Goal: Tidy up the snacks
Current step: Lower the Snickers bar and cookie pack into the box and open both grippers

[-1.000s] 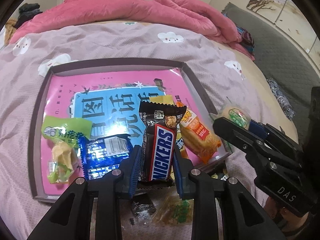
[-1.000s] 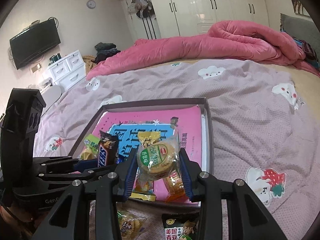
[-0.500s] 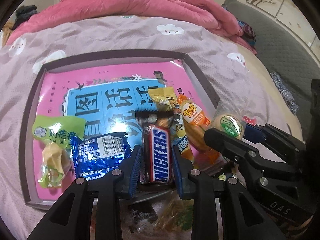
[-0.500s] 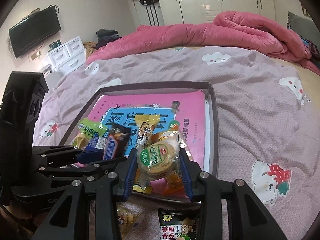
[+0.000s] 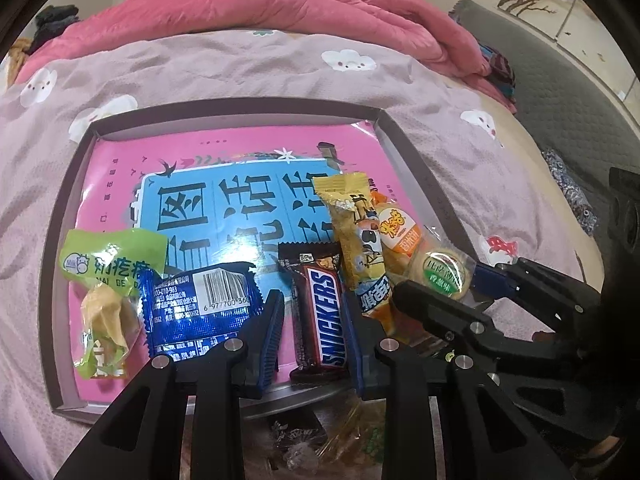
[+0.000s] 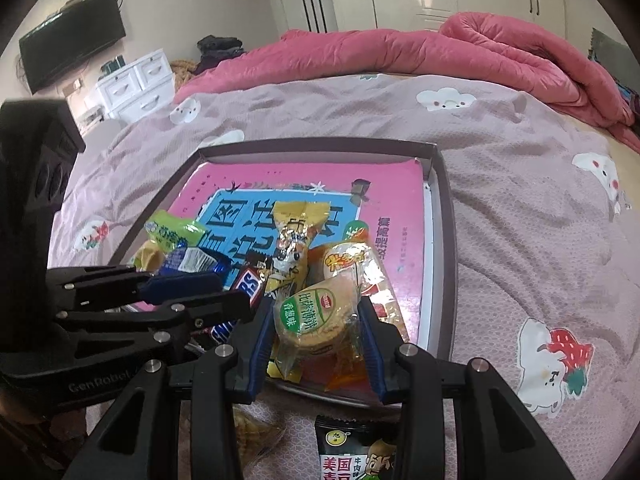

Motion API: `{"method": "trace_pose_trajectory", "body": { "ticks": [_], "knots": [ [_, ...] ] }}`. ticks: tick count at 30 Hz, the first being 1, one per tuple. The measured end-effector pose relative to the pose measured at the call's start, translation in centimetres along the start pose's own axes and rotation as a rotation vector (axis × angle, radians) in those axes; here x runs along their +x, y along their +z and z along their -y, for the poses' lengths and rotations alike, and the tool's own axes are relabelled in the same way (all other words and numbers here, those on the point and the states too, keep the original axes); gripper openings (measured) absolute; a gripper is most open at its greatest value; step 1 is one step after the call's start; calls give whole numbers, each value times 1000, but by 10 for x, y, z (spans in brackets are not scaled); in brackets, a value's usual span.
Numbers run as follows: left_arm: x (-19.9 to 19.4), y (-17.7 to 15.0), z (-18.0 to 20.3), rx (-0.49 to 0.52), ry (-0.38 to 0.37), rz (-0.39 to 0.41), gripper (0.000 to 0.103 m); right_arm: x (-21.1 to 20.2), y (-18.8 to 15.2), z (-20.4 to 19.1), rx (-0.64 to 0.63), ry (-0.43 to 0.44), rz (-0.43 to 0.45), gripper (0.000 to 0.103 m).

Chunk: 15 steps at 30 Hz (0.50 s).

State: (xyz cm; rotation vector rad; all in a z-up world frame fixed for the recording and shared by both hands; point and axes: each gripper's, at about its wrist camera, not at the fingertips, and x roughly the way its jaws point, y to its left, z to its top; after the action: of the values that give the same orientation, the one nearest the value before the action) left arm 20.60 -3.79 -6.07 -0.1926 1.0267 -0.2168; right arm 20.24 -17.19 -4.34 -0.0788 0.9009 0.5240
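Note:
A dark-rimmed tray lined with a pink and blue printed sheet lies on the bed. My left gripper is shut on a Snickers bar, which rests low over the tray's near edge between a blue pack and a yellow pack. My right gripper is shut on a round biscuit pack with a green label, held over an orange pack at the tray's near right. In the left wrist view the biscuit pack and the right gripper show at the right.
A green pack lies at the tray's left. Loose snacks lie on the purple bedspread in front of the tray: a black pack with green print and a clear one. A pink quilt is heaped at the far side.
The Snickers bar has come down from above the packs into the tray's front row. The right gripper has sunk with the biscuit pack toward the tray.

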Motion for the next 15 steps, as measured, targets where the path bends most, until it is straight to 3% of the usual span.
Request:
{"method": "trace_pose_trajectory", "body": {
  "ticks": [15],
  "knots": [
    [-5, -2, -4, -1, 11, 1, 28, 2, -2, -6, -21, 4, -7, 42]
  ]
}}
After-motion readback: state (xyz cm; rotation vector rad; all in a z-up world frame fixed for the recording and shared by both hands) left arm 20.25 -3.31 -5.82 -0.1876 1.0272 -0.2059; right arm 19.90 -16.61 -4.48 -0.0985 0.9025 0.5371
